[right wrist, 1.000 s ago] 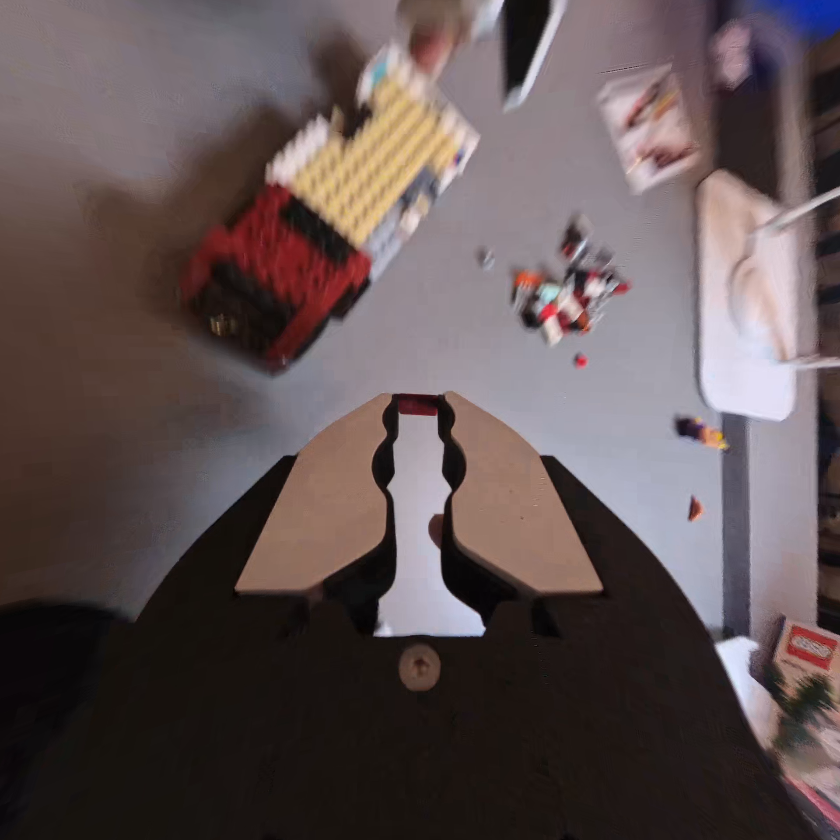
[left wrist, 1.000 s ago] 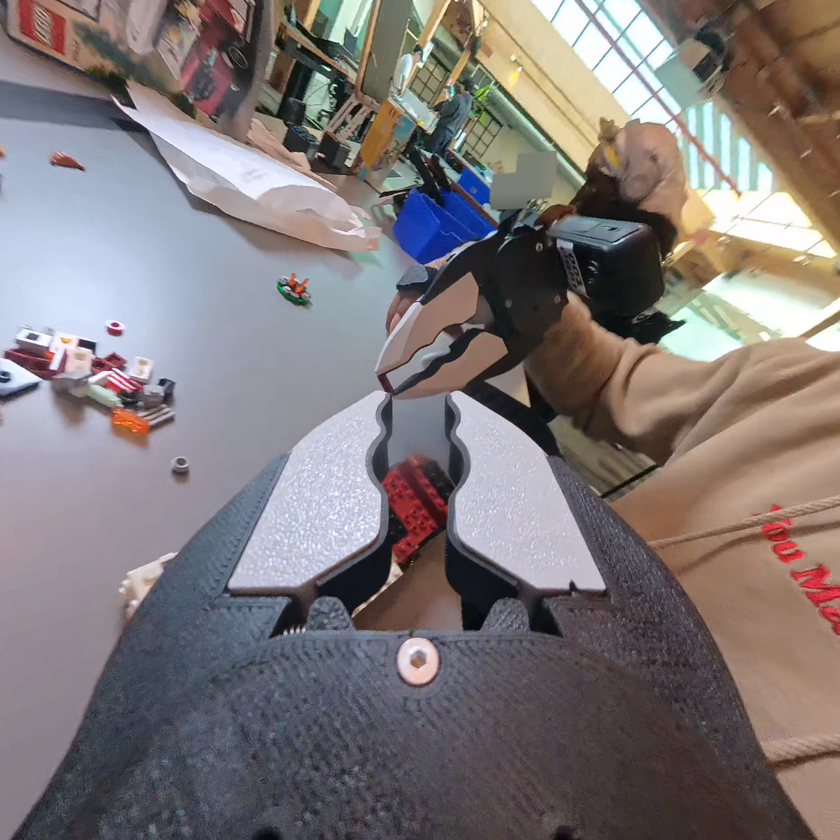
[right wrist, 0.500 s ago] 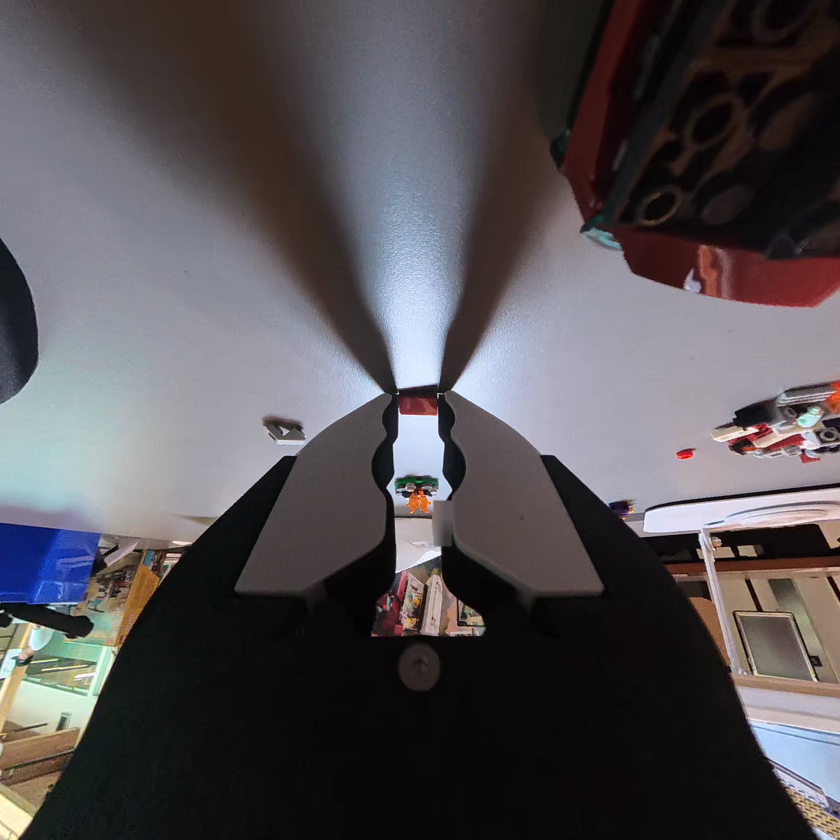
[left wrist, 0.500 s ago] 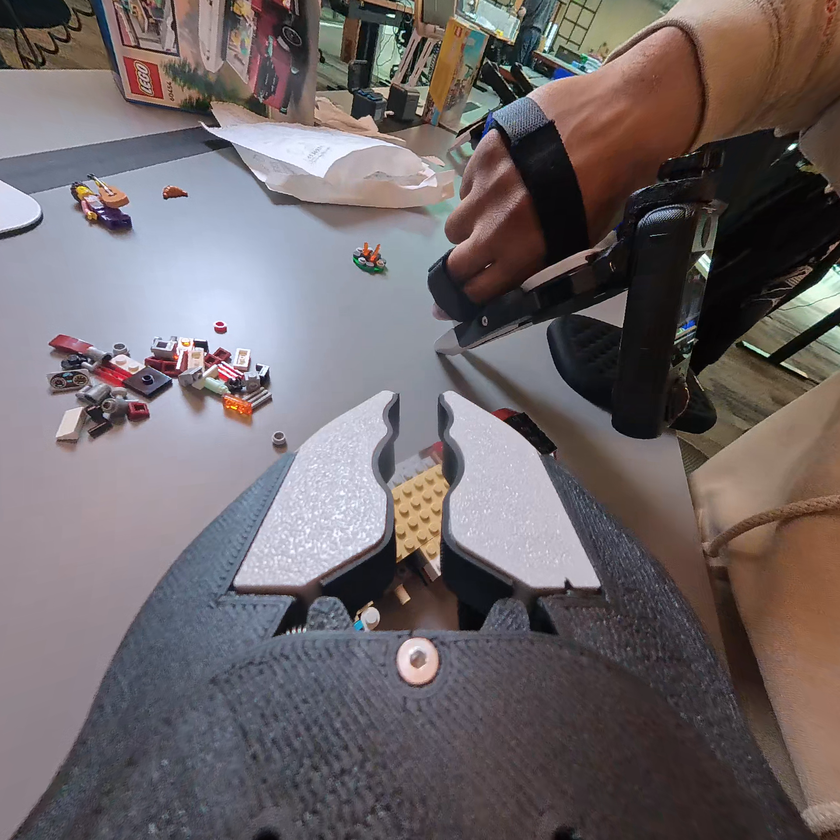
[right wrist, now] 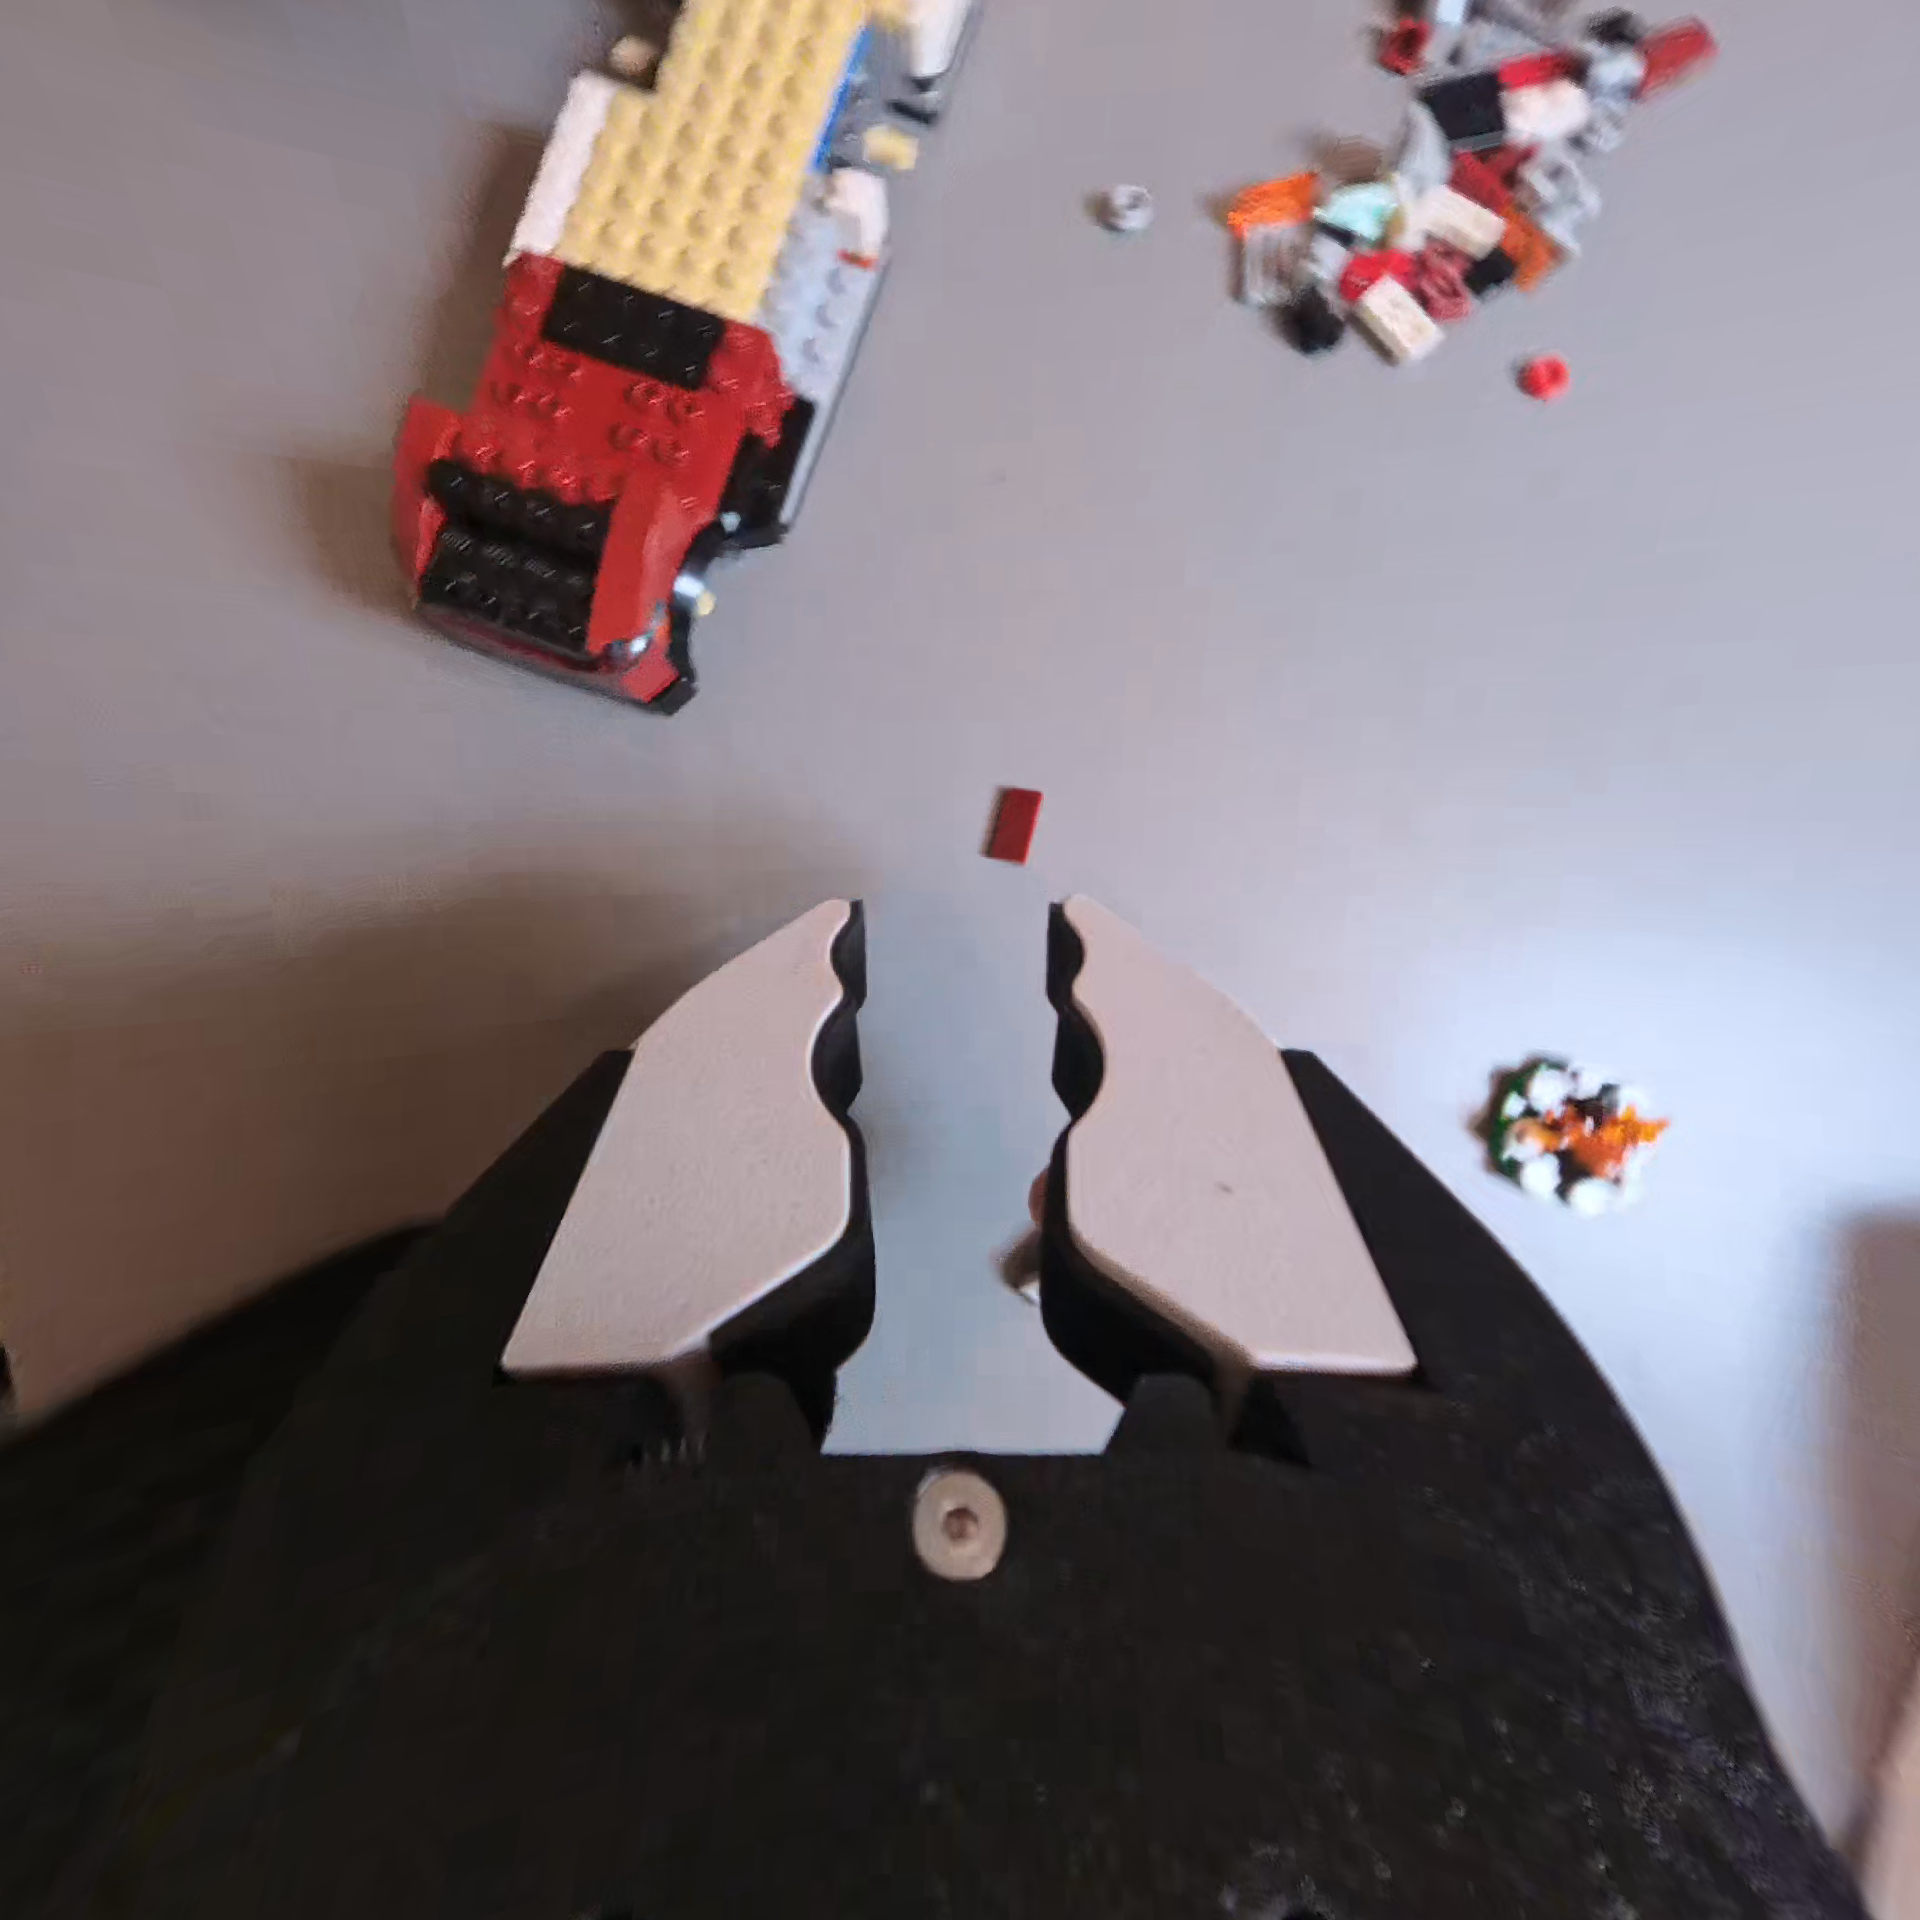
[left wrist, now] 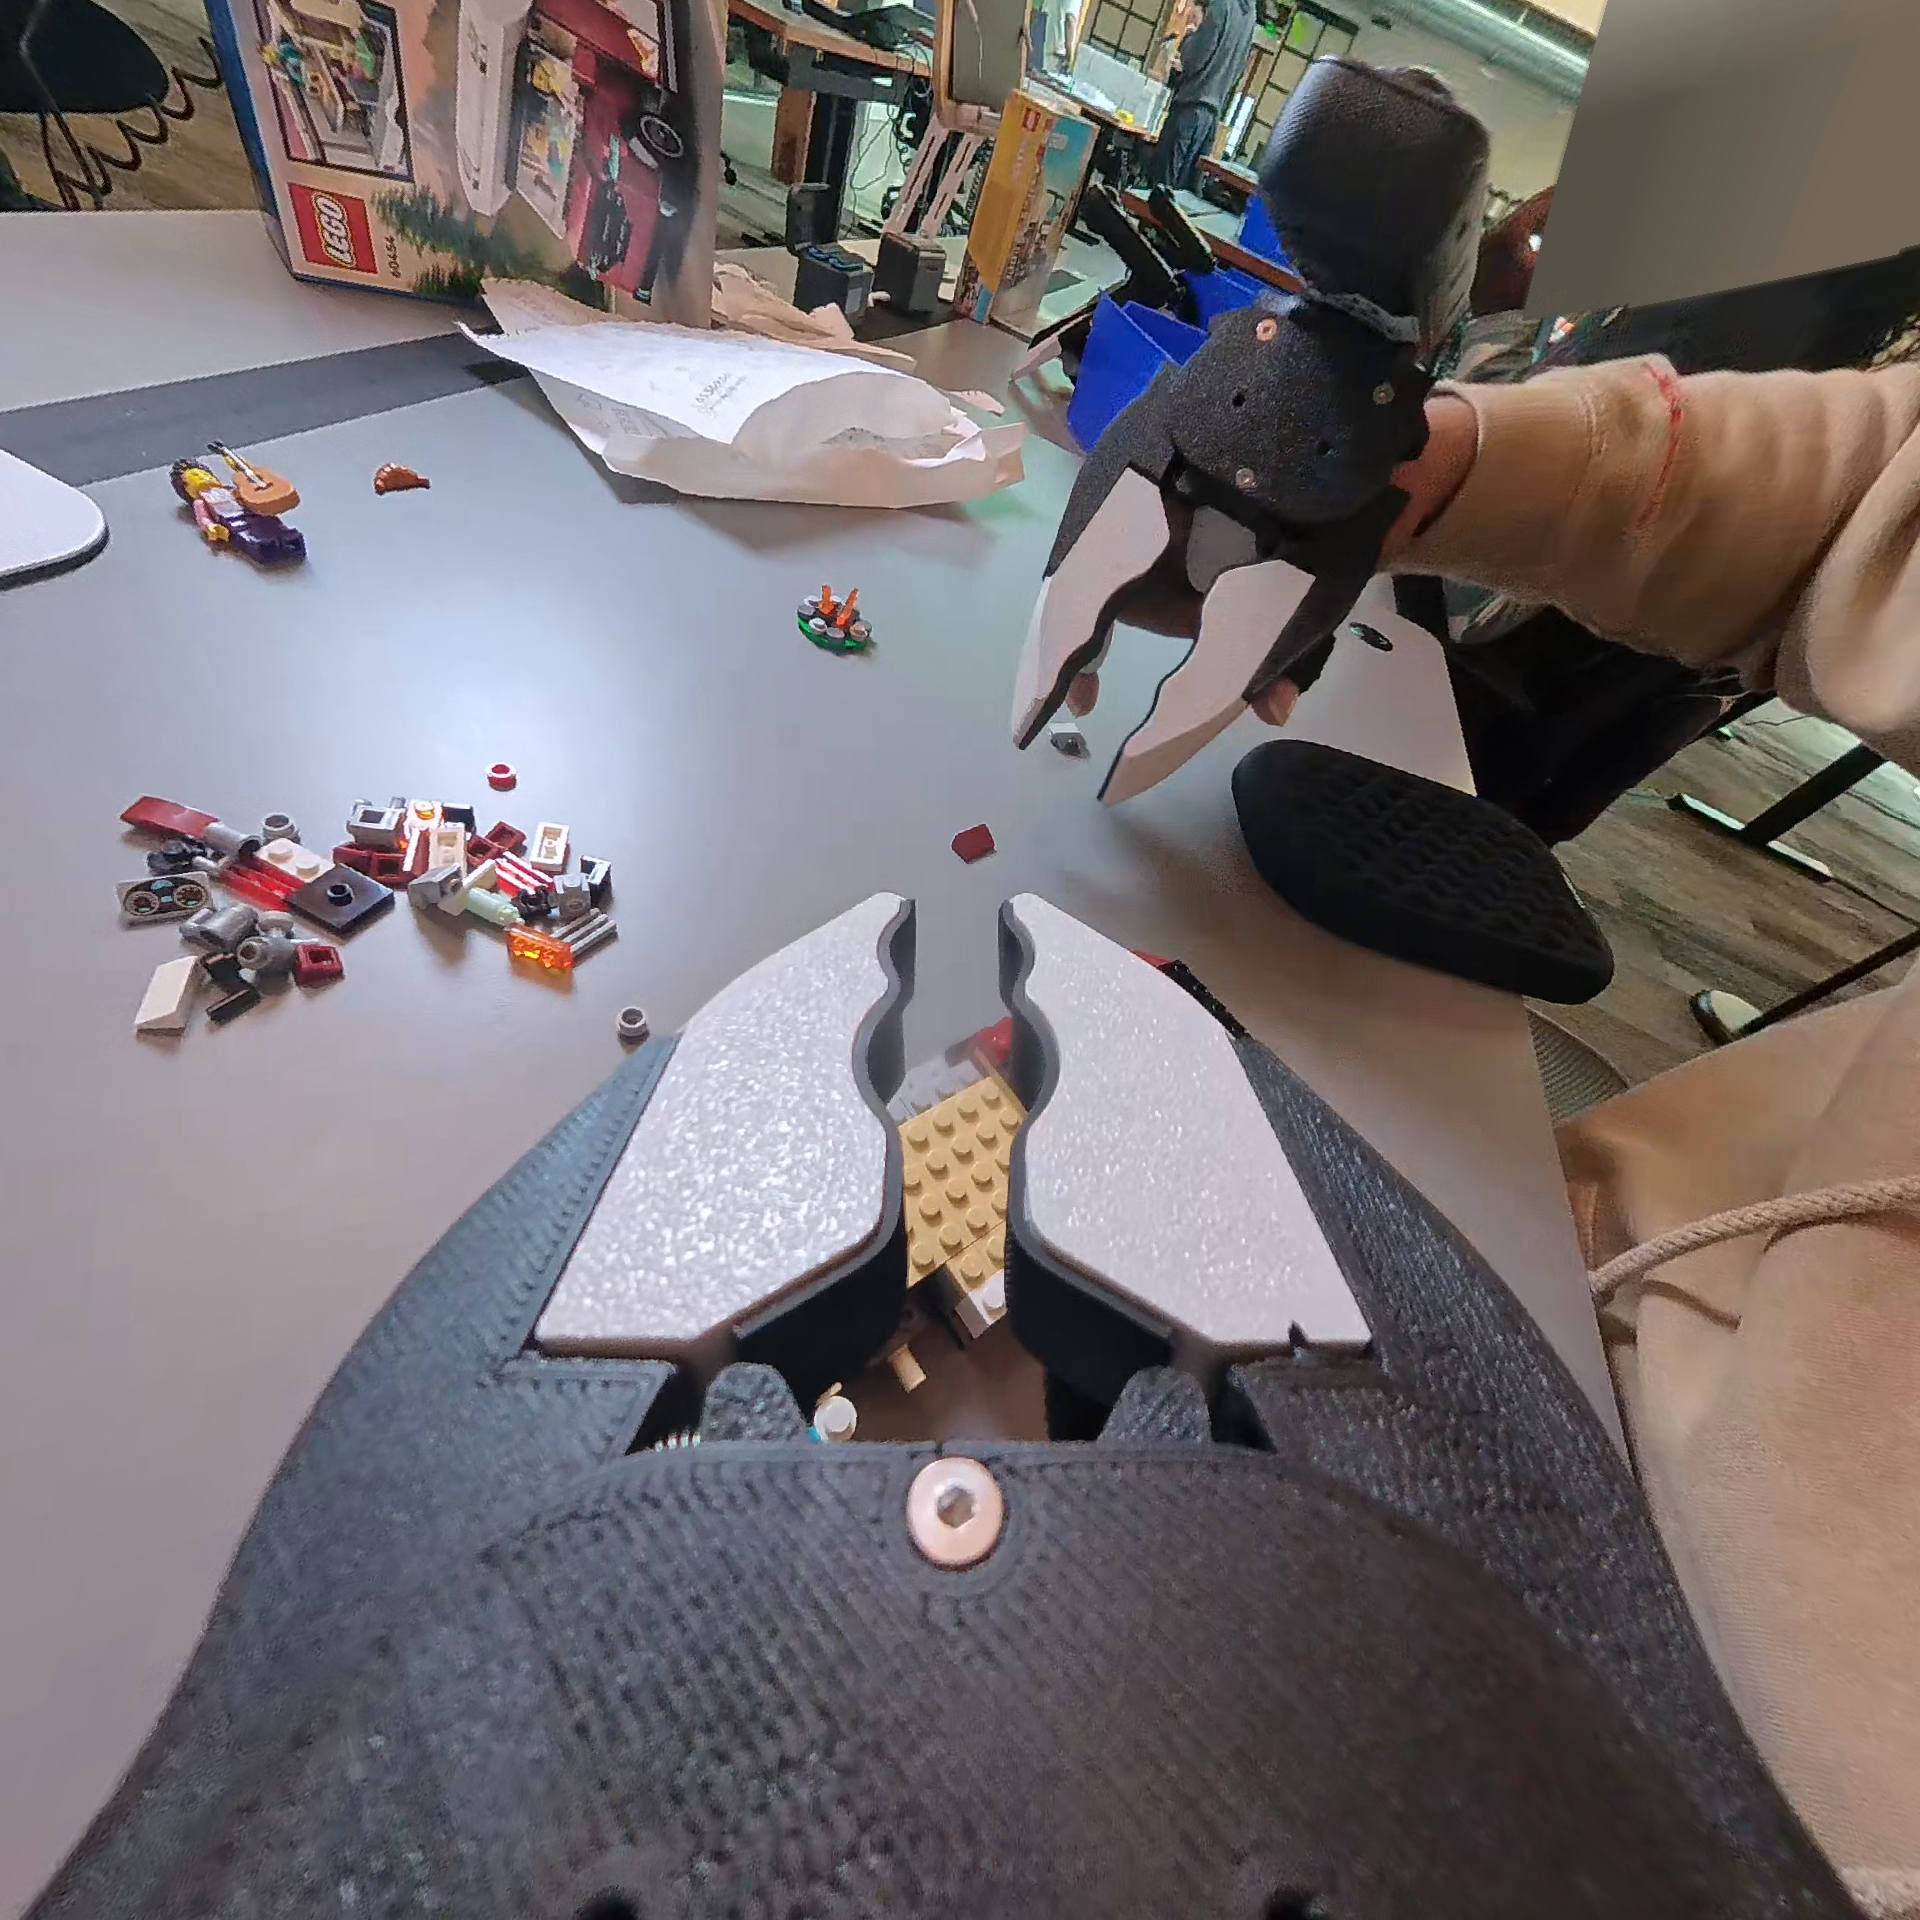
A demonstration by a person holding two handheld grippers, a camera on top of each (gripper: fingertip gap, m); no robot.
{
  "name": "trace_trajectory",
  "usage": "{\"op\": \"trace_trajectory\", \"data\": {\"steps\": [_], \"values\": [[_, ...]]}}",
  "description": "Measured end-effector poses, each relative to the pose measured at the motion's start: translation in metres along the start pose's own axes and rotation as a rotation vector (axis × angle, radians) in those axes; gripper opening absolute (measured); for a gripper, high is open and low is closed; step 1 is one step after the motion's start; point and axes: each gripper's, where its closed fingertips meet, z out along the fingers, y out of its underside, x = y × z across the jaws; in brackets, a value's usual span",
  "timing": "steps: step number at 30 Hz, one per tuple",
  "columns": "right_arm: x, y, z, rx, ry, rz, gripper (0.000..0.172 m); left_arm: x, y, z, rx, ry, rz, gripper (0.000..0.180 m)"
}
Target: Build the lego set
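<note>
Facing forward along the left gripper (left wrist: 956,914), its view shows two pale grey, grainy-faced fingers with wavy black inner edges set in a black ribbed shell; a narrow gap stands between the tips, with bare grey table (left wrist: 623,675) seen through it. Deeper between the fingers lies the tan studded plate of a brick-built vehicle model (left wrist: 961,1164); whether the pads press on it cannot be told. A small dark red tile (left wrist: 972,842), flat and rectangular, lies on the table just beyond the tips. Up and to the right of the tile hangs the right gripper (left wrist: 1070,769), its smooth pointed fingers spread wide and nothing between them, tips just above a tiny grey piece (left wrist: 1067,741). To the right of the tile lies a black mesh-textured oval pad (left wrist: 1423,862). To the left of the tile lies a loose pile of small bricks (left wrist: 364,883); well beyond it stand a round green piece (left wrist: 834,623) and a crumpled white paper bag (left wrist: 748,416). In the right wrist view the right gripper (right wrist: 954,909) is released, its matte fingers parted over bare table. The dark red tile (right wrist: 1013,824) lies just ahead of the tips, apart from both. Up and to the left of the tile rests the model (right wrist: 644,343), with a red and black studded nose and a cream studded deck. The pile (right wrist: 1455,197) lies up and to the right of the tile, the green piece (right wrist: 1569,1132) down and to the right.
</note>
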Motion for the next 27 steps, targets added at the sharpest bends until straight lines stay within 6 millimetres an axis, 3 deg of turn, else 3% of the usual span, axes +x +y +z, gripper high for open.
{"op": "trace_trajectory", "data": {"steps": [3,6,11,15,20,24,27], "values": [[0.005,0.000,0.007,0.050,0.017,0.177,0.024,-0.001,0.003,0.002,-0.010,0.008,-0.010,0.014],[0.012,-0.002,0.018,0.024,0.022,0.242,0.021,-0.001,0.007,0.004,-0.020,0.008,-0.015,0.013],[0.012,-0.004,0.036,-0.080,-0.070,0.192,0.016,-0.004,0.007,0.002,-0.023,-0.009,0.004,0.012],[0.002,-0.006,0.041,-0.155,-0.145,-0.014,0.010,-0.005,0.008,0.002,-0.023,-0.003,-0.007,0.012],[-0.022,0.002,0.036,-0.243,-0.266,-0.236,0.010,-0.006,0.011,0.002,-0.035,0.003,-0.005,0.012],[-0.029,-0.002,0.026,-0.175,-0.282,-0.217,0.013,-0.006,0.012,0.002,-0.041,0.001,0.007,0.012],[-0.020,-0.016,0.012,-0.050,-0.228,-0.140,0.015,-0.006,0.010,0.001,-0.034,0.001,0.007,0.012]]}}
